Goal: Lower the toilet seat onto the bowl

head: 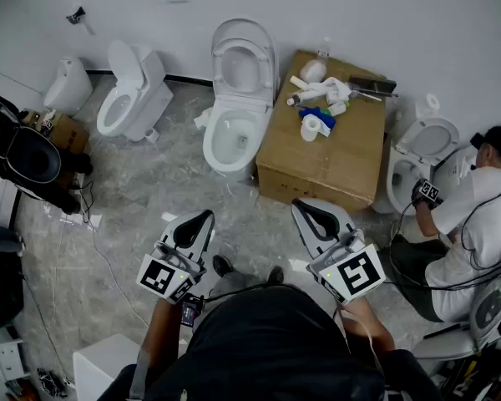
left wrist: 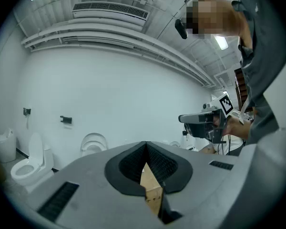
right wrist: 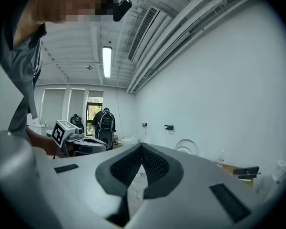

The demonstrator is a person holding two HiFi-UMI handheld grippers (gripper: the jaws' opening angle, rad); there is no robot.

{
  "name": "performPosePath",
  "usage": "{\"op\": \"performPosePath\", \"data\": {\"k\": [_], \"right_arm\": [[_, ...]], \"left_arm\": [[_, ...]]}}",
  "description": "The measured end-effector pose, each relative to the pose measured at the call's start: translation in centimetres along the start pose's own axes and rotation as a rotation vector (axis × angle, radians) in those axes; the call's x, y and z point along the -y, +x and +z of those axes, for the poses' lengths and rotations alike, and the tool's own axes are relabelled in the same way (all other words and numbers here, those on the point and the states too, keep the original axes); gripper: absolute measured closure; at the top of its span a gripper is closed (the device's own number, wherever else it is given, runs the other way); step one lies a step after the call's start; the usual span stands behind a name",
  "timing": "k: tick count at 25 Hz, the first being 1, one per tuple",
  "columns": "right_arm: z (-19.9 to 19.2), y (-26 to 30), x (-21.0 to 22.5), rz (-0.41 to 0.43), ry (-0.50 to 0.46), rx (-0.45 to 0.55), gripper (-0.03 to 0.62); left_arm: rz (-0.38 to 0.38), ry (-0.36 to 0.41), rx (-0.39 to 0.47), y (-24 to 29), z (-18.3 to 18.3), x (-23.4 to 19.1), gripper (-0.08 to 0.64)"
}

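While standing well back from the middle toilet at 12 o'clock, better first to plan the reach. Toilet seat up, leaning back on the lid, with the bowl open below it; not lowered yet. Left gripper at 7 o'clock and right gripper at 5 o'clock, both closed on nothing and held about level, well apart from the seat.

Probably best to step toward 12 o'clock, passing the cardboard box at 1 o'clock, just beside the bowl, without brushing it. Border between seat ring and lid hard to tell from here, so look again from near. Then open one gripper and take only the ring at its top rim, not the lid behind. Bring down slowly toward 6 o'clock and keep hold until resting on the bowl; if released early, likely to slam.
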State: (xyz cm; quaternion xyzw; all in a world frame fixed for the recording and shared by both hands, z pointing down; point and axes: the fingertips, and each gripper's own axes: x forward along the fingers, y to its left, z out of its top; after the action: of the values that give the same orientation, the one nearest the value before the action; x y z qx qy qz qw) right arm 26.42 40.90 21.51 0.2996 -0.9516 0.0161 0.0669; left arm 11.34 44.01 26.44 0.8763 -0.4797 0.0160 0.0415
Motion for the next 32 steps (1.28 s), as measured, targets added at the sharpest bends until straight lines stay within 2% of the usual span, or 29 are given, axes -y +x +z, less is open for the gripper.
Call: {"op": "performPosePath", "data": {"k": [9, 20, 28, 32], "right_arm": [[0.5, 4.1, -0.9, -0.029, -0.006, -0.017, 0.584], [3.1, 13.3, -3.4, -0.111, 0.065, 0.047, 0.584], [3.3, 18.5, -5.7, -0.169, 0.037, 0.014, 0.584], [3.3, 20.2, -3.9, -0.160, 0.033, -0.014, 0.584]], "left_arm": [[-0.029, -0.012, 0.011, -0.7, 0.2, -4.1, 0.557], [-0.084, -0.019, 0.053, -3.2, 1.6, -14.3, 0.557], [-0.089, -0.054, 0.073, -5.5, 0.3, -21.0, 0.557], [-0.070, -0.085, 0.066, -4.4, -0.2, -22.3, 0.557]]}}
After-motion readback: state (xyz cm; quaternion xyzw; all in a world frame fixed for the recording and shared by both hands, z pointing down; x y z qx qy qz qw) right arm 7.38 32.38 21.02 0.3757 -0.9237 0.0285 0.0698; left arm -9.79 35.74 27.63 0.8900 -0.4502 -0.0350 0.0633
